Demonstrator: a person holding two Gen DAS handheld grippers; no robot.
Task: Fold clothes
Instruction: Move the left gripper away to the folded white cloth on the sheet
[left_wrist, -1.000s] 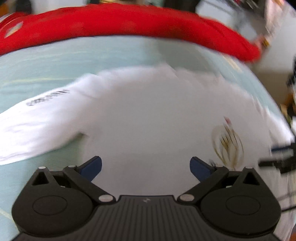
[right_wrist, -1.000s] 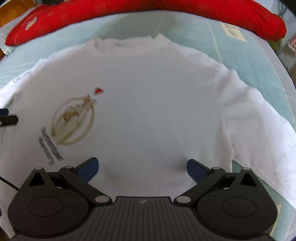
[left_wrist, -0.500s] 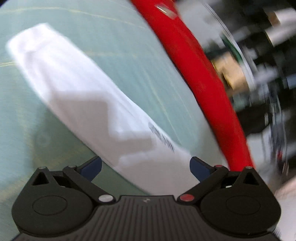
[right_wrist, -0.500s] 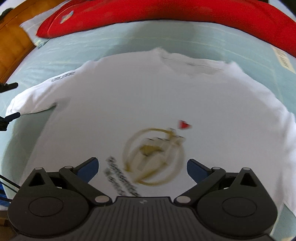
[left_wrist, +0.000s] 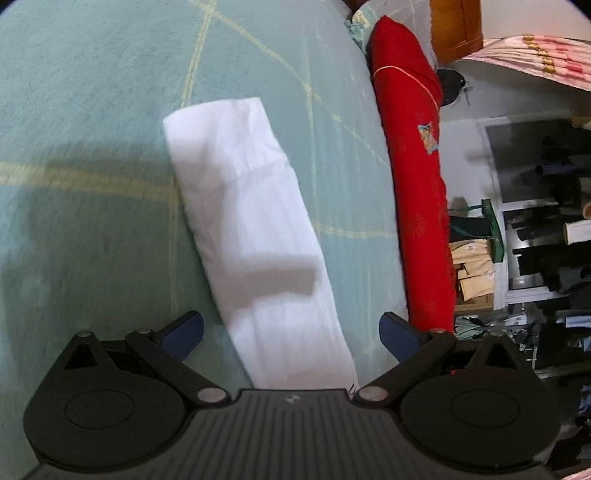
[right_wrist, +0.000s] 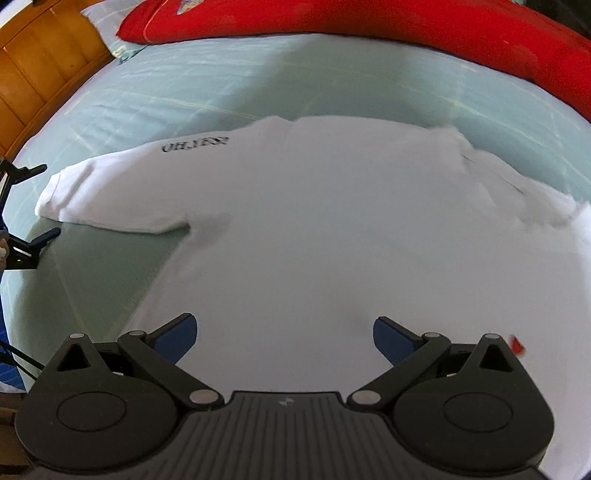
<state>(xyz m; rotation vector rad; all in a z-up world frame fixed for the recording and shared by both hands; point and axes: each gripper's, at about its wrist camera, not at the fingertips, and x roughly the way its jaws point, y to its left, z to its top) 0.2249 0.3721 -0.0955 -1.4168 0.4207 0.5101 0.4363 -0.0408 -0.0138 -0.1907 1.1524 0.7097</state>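
The white shirt lies flat on the bed, mid frame, not folded yet. Left claw and right claw are wide, holding nothing.

The short-sleeved cotton T-shirt is plain white, with dark lettering on its sleeve at nine o'clock. The bed's woven cover is pale teal with thin yellow lines. The long cushion is bright red. Both tongs have blue pads.
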